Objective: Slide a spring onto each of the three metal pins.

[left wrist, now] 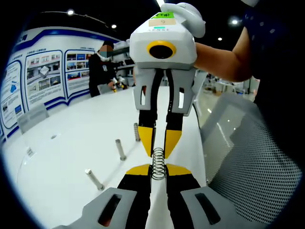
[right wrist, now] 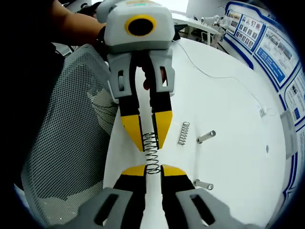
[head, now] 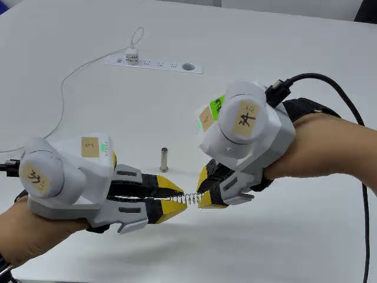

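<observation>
Small coiled metal spring, held level in the air just above a white table and gripped at both ends. The left gripper, grey and white with yellow-tipped black jaws, comes in from the lower left. Its jaws are pinched narrow on one end of the spring. The right gripper, of the same make, reaches down from the upper right with its jaws nipped onto the other end. A person's hand holds each gripper.

Near the held spring, a short grey metal pin stands upright on the table with nothing on it. In the right gripper view a second spring sits on the table just beside a bare pin, and a nearer bare pin lies below it in that view. I cannot tell whether the second spring lies loose or sits over a third pin.

The task looks barely begun. No pin clearly wears a spring, and the held spring is not lined up over any pin. Probably all three threadings remain.

At the far side of the table lies a long white power strip with a thin white cable.
</observation>
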